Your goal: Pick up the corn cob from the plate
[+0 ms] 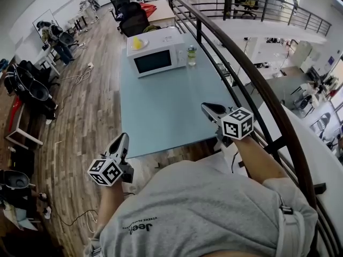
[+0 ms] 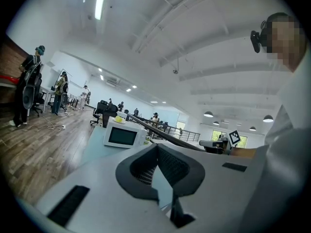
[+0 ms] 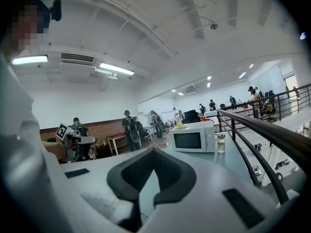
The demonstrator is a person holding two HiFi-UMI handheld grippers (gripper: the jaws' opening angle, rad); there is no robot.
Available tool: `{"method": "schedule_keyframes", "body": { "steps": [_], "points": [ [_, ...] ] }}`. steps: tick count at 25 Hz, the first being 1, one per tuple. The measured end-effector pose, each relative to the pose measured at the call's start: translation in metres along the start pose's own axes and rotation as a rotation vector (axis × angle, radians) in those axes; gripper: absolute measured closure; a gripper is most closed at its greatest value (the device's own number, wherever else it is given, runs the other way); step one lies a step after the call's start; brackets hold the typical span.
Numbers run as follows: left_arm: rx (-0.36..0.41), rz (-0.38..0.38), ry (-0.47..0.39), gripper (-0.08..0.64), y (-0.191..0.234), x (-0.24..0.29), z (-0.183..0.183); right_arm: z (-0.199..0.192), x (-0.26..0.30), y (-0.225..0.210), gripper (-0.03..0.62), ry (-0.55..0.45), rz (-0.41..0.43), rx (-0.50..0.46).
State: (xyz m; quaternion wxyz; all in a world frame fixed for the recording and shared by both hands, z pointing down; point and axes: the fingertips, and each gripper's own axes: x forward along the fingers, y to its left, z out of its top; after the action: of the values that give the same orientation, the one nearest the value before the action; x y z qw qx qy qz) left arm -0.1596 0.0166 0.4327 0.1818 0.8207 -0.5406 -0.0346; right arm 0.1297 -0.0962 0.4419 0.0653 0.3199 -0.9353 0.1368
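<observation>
A yellow corn cob (image 1: 138, 43) lies on a small plate on top of a white microwave (image 1: 155, 55) at the far end of a light blue table (image 1: 161, 111). In both gripper views the cob (image 2: 119, 120) (image 3: 180, 125) shows far off on the microwave (image 2: 124, 136) (image 3: 192, 139). My left gripper (image 1: 124, 137) hovers off the table's near left corner, jaws shut and empty (image 2: 156, 147). Over the table's near right edge my right gripper (image 1: 204, 107) is also shut with nothing in it (image 3: 149, 151). Both point toward the microwave.
A small glass jar (image 1: 191, 55) stands right of the microwave. A dark metal railing (image 1: 241, 74) runs along the table's right side. Black office chairs (image 1: 131, 15) stand behind the table. Cables lie on the wooden floor (image 1: 80, 122) at left, where people stand by desks.
</observation>
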Motion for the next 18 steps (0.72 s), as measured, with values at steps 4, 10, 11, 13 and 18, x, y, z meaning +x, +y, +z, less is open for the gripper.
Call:
{"method": "schedule_keyframes", "body": {
  "steps": [4, 10, 11, 13, 18],
  "points": [
    [0.009, -0.008, 0.016, 0.549, -0.016, 0.006, -0.002, 0.001, -0.01, -0.003, 0.578, -0.007, 0.003, -0.02],
    [0.02, -0.013, 0.025, 0.549, -0.029, 0.013, -0.003, 0.006, -0.018, -0.005, 0.578, -0.034, 0.014, -0.031],
    [0.021, -0.014, 0.028, 0.549, -0.031, 0.013, -0.004, 0.007, -0.02, -0.004, 0.578, -0.037, 0.015, -0.034],
    [0.023, -0.015, 0.034, 0.549, -0.035, 0.013, -0.006, 0.007, -0.023, -0.003, 0.578, -0.043, 0.018, -0.037],
    [0.023, -0.011, 0.039, 0.549, -0.042, 0.008, -0.012, 0.004, -0.027, 0.0, 0.578, -0.042, 0.031, -0.034]
  ]
}}
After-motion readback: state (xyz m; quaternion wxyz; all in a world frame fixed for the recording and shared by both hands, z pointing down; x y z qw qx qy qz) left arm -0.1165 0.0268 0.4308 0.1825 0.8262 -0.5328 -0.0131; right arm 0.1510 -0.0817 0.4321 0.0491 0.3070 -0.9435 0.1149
